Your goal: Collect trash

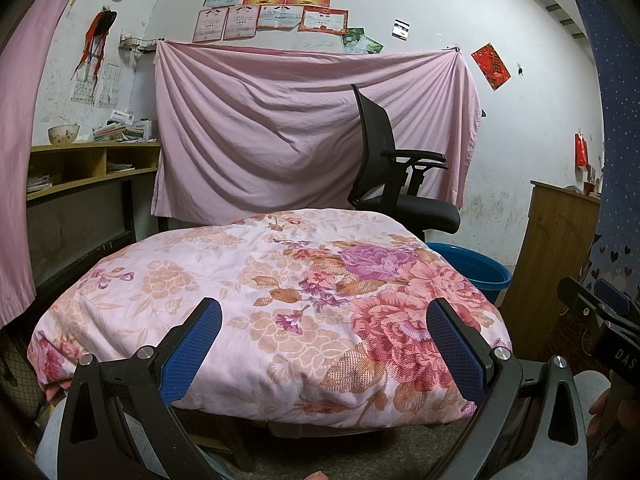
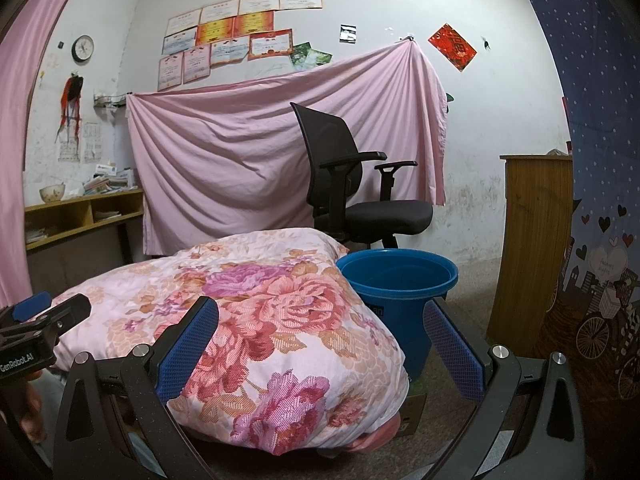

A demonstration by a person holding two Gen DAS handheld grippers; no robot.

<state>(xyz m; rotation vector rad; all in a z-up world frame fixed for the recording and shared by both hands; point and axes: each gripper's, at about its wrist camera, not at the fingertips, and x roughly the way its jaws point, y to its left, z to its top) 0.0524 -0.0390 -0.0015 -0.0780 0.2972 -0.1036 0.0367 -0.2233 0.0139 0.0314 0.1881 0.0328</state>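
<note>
Since no trash shows on the quilt [image 1: 256,280], left gripper [image 1: 324,320] & right gripper [image 2: 320,320] both spread, empty; check bucket [image 2: 396,280] inside, can't tell.

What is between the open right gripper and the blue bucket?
In the right wrist view, only a corner of the floral quilt lies between the right gripper and the blue bucket.

Looking forward, low and close, over the flowery blanket [image 1: 272,300] toward the pink sheet [image 1: 280,128] wall. Right view sitting further right, nearer the blue bucket [image 2: 396,280]. Shared: blanket, chair [image 1: 400,184], bucket.
</note>
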